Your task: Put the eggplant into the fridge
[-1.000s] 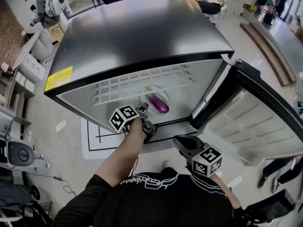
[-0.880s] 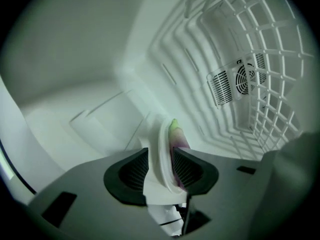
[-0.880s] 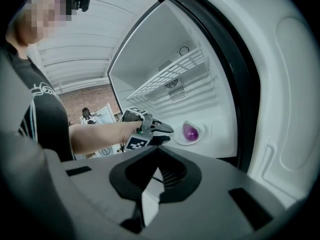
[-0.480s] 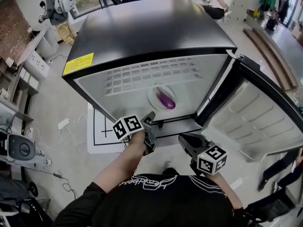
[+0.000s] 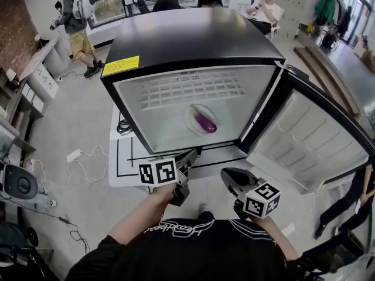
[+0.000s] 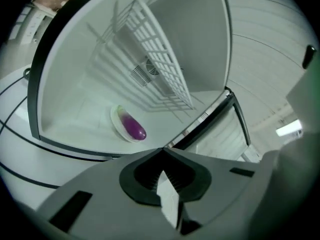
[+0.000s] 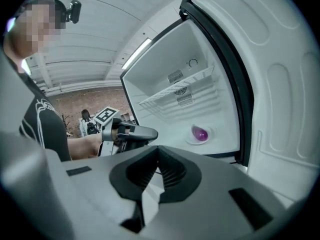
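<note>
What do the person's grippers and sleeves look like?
The left gripper and right gripper are grey with black ribbed pads; each carries a white cube with black square markers. The person wears a black top with white line print.

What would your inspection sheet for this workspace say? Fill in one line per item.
Surface: fridge floor is white and bare around the plate.
Job's things: eggplant lies on the plate inside the open fridge; door swung wide.
Clutter: nothing seen.
Grippers: left hand-held gripper and right hand-held gripper are both shut, empty, outside the fridge.
Cables: cables lie on the ground left of the fridge.
Surroundings: people stand and sit behind the fridge.
</note>
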Action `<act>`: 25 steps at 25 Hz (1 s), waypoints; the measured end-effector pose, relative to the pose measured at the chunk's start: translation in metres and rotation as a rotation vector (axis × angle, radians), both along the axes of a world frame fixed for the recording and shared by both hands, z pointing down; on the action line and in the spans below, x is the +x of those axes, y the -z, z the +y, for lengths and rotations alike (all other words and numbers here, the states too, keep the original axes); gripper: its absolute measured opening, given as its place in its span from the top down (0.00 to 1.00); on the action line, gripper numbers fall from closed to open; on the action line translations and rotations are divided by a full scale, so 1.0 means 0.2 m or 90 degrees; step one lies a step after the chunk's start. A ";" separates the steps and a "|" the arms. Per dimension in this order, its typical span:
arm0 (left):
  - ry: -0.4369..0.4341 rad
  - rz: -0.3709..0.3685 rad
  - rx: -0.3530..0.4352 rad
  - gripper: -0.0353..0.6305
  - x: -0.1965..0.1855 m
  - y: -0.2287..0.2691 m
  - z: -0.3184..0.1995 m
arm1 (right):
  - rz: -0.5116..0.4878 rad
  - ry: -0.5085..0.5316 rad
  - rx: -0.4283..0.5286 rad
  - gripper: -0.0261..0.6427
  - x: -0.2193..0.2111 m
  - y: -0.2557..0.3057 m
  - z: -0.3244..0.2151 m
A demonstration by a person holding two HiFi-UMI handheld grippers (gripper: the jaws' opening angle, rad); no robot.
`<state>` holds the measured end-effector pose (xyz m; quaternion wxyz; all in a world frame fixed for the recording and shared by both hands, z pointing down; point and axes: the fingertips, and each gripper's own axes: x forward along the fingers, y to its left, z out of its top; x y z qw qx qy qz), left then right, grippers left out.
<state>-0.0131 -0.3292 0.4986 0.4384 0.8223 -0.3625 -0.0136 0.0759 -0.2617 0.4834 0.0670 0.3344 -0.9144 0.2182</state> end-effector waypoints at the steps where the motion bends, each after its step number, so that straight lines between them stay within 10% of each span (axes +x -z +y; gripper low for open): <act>1: -0.018 -0.009 0.021 0.94 0.01 0.03 0.04 | -0.001 0.002 0.005 0.95 -0.01 0.01 0.02; 25: -0.256 -0.080 0.332 0.94 -0.08 0.43 0.76 | -0.043 0.021 0.111 0.95 -0.18 0.30 0.42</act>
